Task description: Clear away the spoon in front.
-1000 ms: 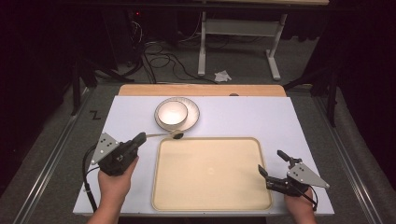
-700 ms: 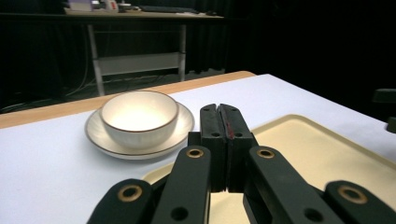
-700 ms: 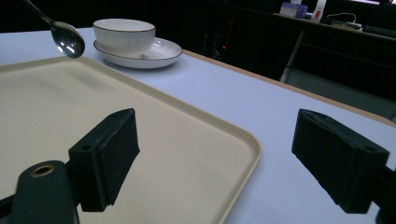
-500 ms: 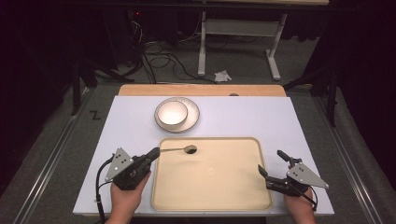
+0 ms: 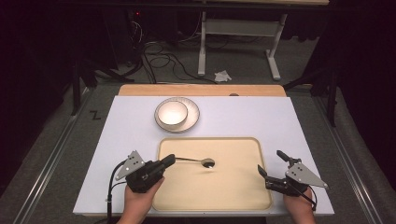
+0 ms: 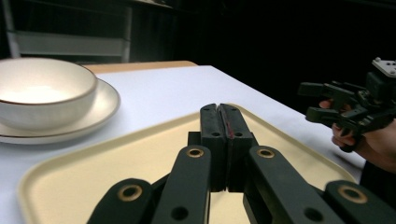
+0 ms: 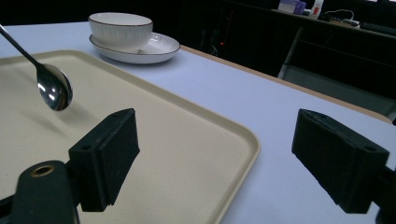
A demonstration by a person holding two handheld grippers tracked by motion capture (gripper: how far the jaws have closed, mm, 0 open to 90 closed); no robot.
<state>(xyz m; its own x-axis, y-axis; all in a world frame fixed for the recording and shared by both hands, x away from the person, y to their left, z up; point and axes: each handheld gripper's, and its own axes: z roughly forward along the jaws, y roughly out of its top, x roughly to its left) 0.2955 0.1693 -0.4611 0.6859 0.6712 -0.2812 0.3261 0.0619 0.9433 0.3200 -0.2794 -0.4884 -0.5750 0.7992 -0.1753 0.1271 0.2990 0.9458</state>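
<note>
My left gripper (image 5: 169, 159) hovers at the left edge of the beige tray (image 5: 233, 191), shut on the handle of a metal spoon (image 5: 196, 160). The spoon points right, its bowl just above the tray's surface, as the right gripper view shows (image 7: 53, 91). In the left gripper view the jaws (image 6: 219, 109) stand pressed together over the tray (image 6: 70, 186). My right gripper (image 5: 270, 161) rests at the tray's right edge, open, nothing between its pads (image 7: 219, 135). It also appears far right in the left gripper view (image 6: 327, 100).
A white bowl (image 5: 171, 113) stands on a white plate (image 5: 192, 117) behind the tray on the pale table top (image 5: 257, 116). A wooden strip (image 5: 201, 89) runs along the far edge. Beyond it are dark floor, cables and a table frame.
My left gripper has carried the spoon from beside the plate towards the person and down, so the spoon now hangs over the tray. The right gripper has kept still.
</note>
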